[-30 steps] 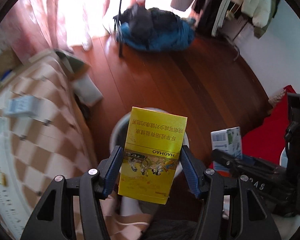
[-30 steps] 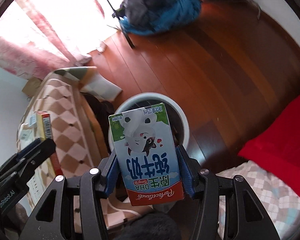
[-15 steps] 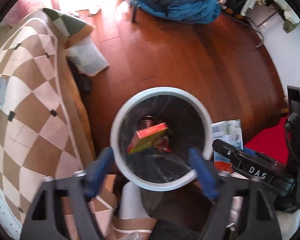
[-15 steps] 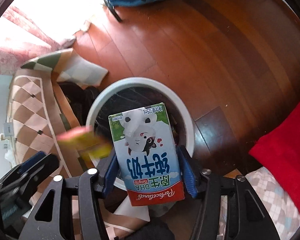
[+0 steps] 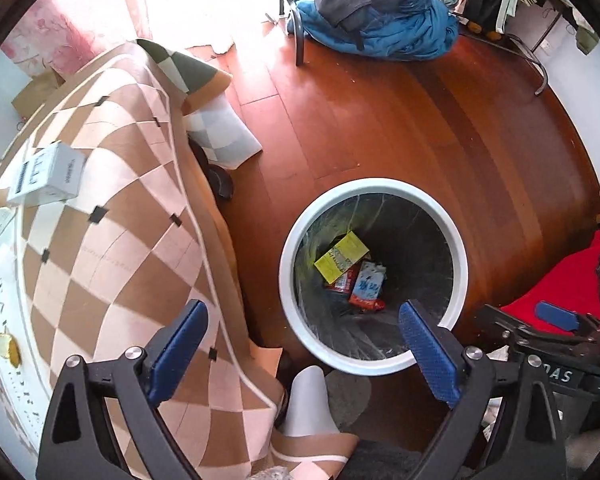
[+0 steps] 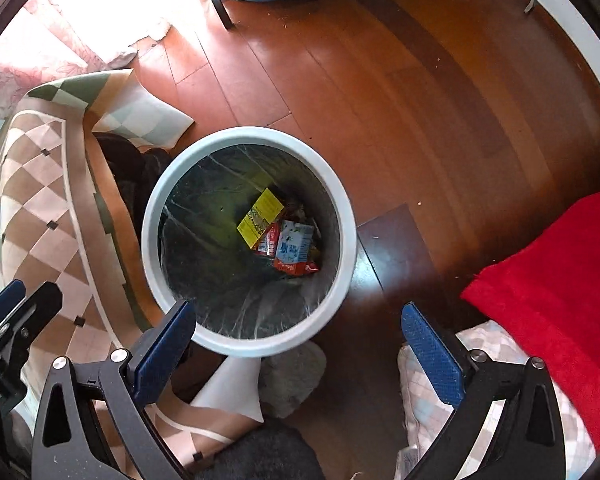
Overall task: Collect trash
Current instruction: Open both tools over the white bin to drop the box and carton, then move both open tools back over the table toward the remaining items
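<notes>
Both the left gripper [image 5: 303, 338] and the right gripper [image 6: 298, 338] point downward with blue-padded jaws spread wide at 9 and 3 o'clock, holding nothing.

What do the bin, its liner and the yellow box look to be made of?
Bin: smooth matte white plastic, judging by its even moulded rim. Liner: thin glossy dark film, creased and reflective. Yellow box: printed cardboard, flat faces, sharp edges.

Both wrist views look steeply down, seemingly close; sharing the bin [image 5: 374, 280] [image 6: 248, 240].
</notes>
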Demonstrator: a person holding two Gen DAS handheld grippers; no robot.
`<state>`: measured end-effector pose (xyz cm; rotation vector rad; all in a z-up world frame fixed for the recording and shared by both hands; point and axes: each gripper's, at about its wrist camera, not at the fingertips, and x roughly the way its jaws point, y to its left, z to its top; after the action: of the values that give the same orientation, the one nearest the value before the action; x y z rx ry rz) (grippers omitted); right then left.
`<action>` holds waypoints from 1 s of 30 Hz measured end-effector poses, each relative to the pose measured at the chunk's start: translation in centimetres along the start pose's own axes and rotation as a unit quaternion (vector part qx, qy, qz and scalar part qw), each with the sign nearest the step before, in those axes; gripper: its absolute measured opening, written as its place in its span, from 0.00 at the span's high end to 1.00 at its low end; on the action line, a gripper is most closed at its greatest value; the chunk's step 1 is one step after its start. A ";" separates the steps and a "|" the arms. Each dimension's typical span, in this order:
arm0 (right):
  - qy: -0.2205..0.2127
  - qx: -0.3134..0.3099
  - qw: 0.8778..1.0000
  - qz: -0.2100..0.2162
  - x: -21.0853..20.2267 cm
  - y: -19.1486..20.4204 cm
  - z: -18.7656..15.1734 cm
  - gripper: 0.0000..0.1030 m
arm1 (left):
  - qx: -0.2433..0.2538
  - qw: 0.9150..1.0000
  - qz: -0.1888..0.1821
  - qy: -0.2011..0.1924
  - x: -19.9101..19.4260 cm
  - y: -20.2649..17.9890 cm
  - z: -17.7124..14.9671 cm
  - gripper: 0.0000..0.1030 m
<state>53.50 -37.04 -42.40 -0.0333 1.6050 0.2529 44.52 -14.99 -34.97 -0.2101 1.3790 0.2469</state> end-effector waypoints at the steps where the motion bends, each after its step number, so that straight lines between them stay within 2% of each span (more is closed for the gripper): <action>1: -0.003 0.002 1.000 -0.003 -0.4 0.0 -0.3 0.00 | 0.000 1.000 0.000 -0.002 -0.3 0.0 -0.2 0.05; 11: -0.023 -0.001 1.000 -0.012 -3.9 0.3 -2.5 0.00 | 0.002 1.000 0.001 -0.024 -3.2 -0.3 -1.3 0.05; 18: -0.060 -0.003 0.998 -0.004 -8.7 1.0 -4.0 0.00 | 0.005 0.999 -0.003 -0.047 -6.5 -0.1 -2.2 0.05; 22: -0.088 0.001 0.996 0.001 -11.9 1.5 -5.2 0.00 | 0.008 0.997 0.000 -0.078 -9.8 0.3 -3.0 0.05; 26: -0.121 -0.016 0.992 0.020 -15.9 3.2 -6.0 0.00 | -0.013 0.993 0.005 -0.115 -13.6 2.4 -3.1 0.05; 30: -0.139 -0.072 0.987 0.034 -19.4 8.2 -6.1 0.00 | -0.060 0.987 0.011 -0.150 -16.8 7.3 -3.2 0.05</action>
<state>47.14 -32.73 -21.90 -0.0517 1.3105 0.4088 36.53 -9.78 -19.04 -0.2474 1.0700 0.3643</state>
